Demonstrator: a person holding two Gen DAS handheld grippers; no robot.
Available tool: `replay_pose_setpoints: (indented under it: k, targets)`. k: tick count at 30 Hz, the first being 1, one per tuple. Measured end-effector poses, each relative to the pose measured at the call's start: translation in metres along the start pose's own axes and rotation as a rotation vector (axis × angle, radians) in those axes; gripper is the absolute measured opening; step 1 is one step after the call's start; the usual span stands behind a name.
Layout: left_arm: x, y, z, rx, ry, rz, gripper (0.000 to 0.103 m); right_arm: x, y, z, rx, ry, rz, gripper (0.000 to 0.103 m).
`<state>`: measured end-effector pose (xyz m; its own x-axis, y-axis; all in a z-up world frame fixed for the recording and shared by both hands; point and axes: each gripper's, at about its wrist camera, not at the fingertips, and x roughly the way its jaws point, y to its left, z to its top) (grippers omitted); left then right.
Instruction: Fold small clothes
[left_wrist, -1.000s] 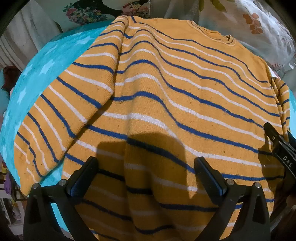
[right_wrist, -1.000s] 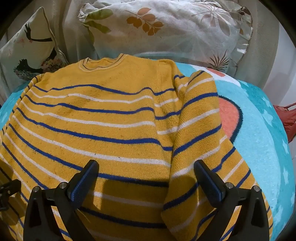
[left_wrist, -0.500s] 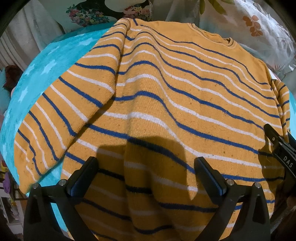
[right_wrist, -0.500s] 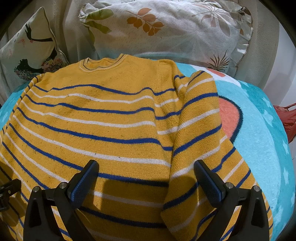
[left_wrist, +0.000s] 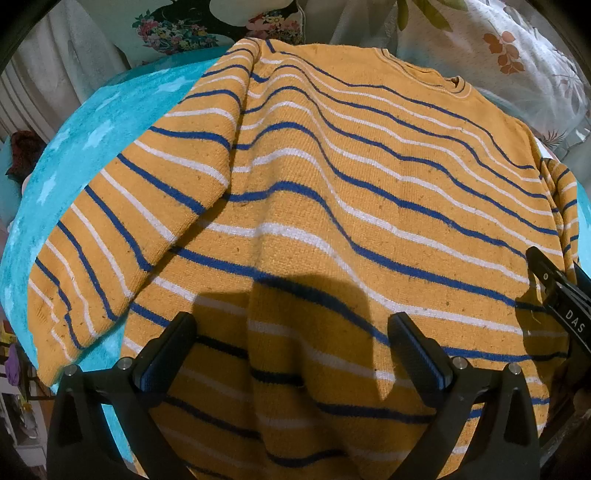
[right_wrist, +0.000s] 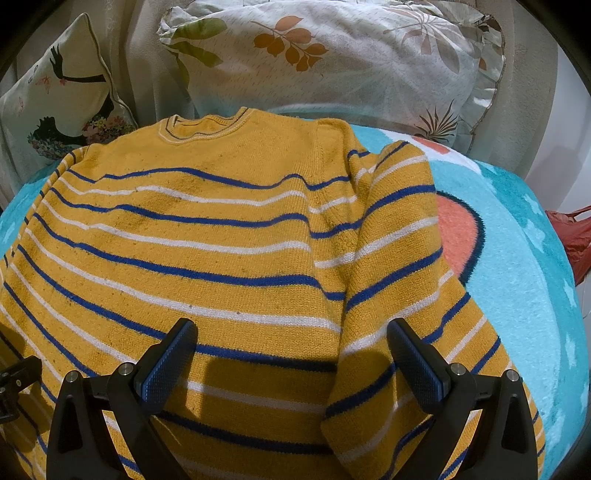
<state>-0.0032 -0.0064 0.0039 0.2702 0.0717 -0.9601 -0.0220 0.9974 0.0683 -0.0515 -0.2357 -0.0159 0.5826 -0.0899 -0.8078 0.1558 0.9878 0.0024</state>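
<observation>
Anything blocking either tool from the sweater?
Nothing visible. The yellow knit sweater with blue and white stripes lies spread on the turquoise blanket. The open left tool and right tool both hang directly over bare fabric.

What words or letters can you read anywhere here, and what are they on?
"DAS": white letters on the black right hand-held gripper, seen at the right edge of the left wrist view.

No other text is readable: the sweater, the leaf pillow and the blanket show only stripes and pictures.
</observation>
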Motion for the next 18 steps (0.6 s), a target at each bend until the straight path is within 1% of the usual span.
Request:
replay_pose_setpoints:
  k: [7, 18]
  targets:
    - [0.0007, 0.0008, -0.0003, -0.005, -0.011, -0.016, 0.103, 0.0001, -0.0004, 0.0001, 0.000, 0.000, 0.000, 0.103]
    - [-0.0009, -0.0014, -0.0059, -0.005, -0.052, -0.004, 0.103, 0.0001, -0.0005, 0.0000, 0.000, -0.002, 0.001, 0.103]
